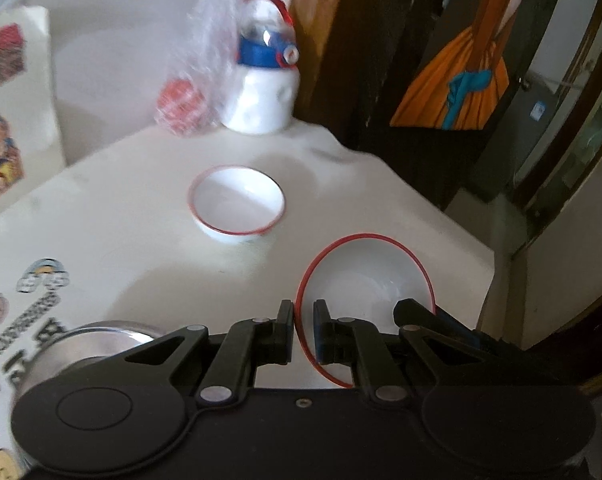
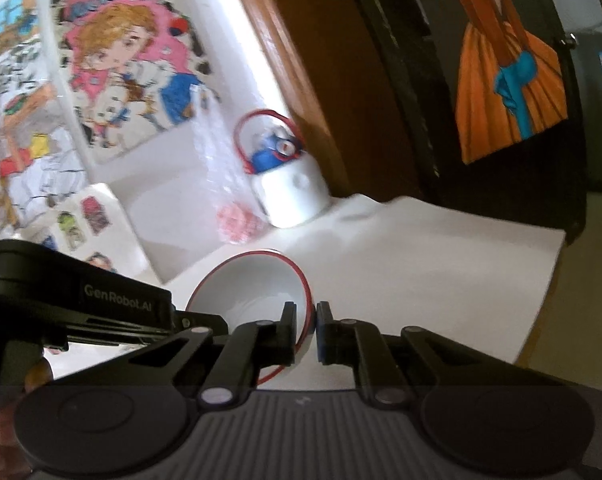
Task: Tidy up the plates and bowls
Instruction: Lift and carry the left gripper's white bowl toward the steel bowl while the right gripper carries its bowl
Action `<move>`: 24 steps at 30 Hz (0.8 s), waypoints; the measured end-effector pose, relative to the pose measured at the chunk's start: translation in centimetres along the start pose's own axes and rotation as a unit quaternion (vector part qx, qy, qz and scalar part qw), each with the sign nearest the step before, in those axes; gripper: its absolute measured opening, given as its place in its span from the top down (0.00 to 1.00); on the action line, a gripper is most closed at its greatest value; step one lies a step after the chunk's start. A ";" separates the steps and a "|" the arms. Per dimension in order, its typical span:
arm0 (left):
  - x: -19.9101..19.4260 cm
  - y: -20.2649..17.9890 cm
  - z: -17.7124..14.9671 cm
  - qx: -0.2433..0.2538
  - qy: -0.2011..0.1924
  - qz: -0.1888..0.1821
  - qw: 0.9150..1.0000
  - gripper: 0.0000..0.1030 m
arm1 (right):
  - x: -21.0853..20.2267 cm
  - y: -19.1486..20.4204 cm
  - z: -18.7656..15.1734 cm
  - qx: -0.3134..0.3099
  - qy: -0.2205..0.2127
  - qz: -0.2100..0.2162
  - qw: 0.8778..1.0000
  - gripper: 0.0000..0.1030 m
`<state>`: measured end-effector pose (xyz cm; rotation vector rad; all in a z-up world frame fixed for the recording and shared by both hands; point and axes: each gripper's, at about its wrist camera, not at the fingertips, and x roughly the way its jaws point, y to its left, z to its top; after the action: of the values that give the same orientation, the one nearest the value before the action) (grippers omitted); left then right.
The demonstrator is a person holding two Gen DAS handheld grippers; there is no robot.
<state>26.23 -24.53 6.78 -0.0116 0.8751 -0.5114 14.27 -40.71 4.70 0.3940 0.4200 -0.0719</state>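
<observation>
Item: left gripper [image 1: 303,330], fingers clamped on the near rim of a red-rimmed white bowl [image 1: 365,284], one finger outside the wall and one inside; the bowl was tilted with its opening toward the camera, above the white bench [image 1: 121,240]. Item: a second red-rimmed bowl [image 1: 237,202], upright on the bench, ahead of and slightly left of the left fingers, well apart from them. Item: metal bowl [image 1: 101,340], partly hidden behind the left finger linkage. Item: white bottle with blue cap and red handle [image 1: 263,76], far ahead at the bench's back edge, a clear plastic bag [image 1: 205,60] just beside it. Item: right gripper [image 2: 305,332], fingers closed on the rim of the held bowl from the opposite side, the bowl's hollow lying left of them; the left gripper's black body entered from the left.
</observation>
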 end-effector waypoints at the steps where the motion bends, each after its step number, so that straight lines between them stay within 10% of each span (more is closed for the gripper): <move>1: -0.9 0.4 -0.1 -0.003 -0.006 0.001 1.000 0.91 | -0.4 0.8 0.1 -0.004 -0.003 0.005 1.000 0.90; 24: -18.9 15.0 -11.0 -0.075 -0.067 0.030 0.994 0.90 | -7.6 18.9 -6.6 -0.092 0.051 0.128 0.986 0.89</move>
<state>14.46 -1.02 10.26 -0.1546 0.7778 -0.3838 7.63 -20.85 9.08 0.2667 0.4694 0.2367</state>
